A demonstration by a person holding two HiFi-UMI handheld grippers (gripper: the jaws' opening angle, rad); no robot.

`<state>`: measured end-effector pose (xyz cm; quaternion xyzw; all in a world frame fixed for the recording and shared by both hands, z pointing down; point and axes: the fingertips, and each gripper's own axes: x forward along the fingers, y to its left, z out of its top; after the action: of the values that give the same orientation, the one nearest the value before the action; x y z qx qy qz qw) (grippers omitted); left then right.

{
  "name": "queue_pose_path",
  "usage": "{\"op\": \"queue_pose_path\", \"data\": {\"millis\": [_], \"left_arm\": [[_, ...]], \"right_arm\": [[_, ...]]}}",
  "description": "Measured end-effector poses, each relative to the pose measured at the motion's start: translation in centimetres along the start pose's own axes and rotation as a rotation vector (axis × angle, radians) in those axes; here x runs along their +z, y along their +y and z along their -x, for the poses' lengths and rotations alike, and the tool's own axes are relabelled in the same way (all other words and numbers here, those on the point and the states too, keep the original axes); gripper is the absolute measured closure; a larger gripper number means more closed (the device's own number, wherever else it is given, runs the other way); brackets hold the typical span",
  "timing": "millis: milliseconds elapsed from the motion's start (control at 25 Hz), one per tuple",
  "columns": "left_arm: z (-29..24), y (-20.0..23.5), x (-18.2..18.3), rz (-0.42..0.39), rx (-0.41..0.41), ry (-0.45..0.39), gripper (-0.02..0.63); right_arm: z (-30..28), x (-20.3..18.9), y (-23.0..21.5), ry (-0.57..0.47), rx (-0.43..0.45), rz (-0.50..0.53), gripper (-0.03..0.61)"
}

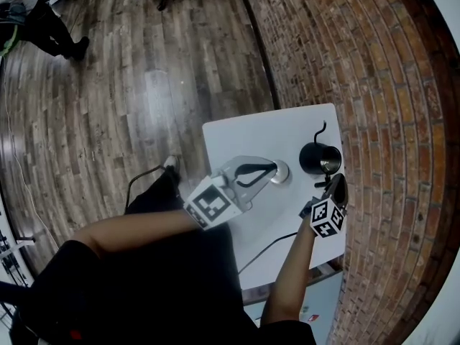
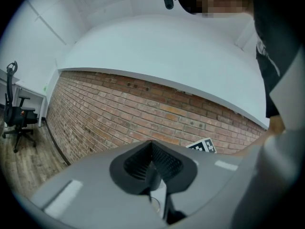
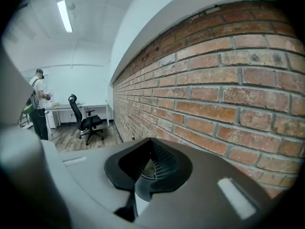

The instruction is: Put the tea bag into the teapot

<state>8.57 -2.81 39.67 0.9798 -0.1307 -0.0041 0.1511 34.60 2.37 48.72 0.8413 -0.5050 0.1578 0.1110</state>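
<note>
Behind the teapot (image 1: 320,158) runs the brick wall (image 1: 345,49), and under it is the white table (image 1: 237,139). The black pot stands near the table's wall-side edge. On the near side of the teapot my right tongs (image 1: 336,184) hang just beside its rim, pressed together with nothing I can see in them. To the left of the teapot my left tongs (image 1: 272,169) are held level. Their tips are pressed together too, right at a small round grey disc (image 1: 280,172) that I take for the lid. The tea bag I cannot find in any view; it may be down inside the teapot or hidden under the right tongs. I judge it light, soft and easily torn. I would pinch it gently at its top edge, or by its string if it has one, and never squeeze the pouch.
</note>
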Motion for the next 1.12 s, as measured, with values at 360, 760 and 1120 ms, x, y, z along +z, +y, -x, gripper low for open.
{"op": "queue_pose_path", "data": {"millis": [360,760,1120], "left_arm": [[0.7,-2.1,0.4,0.015,-0.089,-0.009,0.615],[-0.7,-5.2,1.1,-0.013,-0.208,-0.022,0.615],[-1.4,-9.2,-0.1,0.002,-0.337,0.022,0.615]], "right_arm": [[5.8,0.8,1.1,-0.031,-0.045,-0.041,0.575],[12.9,0.3,2.8,-0.069,-0.158,-0.029,0.575],[19.3,0.2,2.2,-0.106,-0.274,-0.089,0.575]]}}
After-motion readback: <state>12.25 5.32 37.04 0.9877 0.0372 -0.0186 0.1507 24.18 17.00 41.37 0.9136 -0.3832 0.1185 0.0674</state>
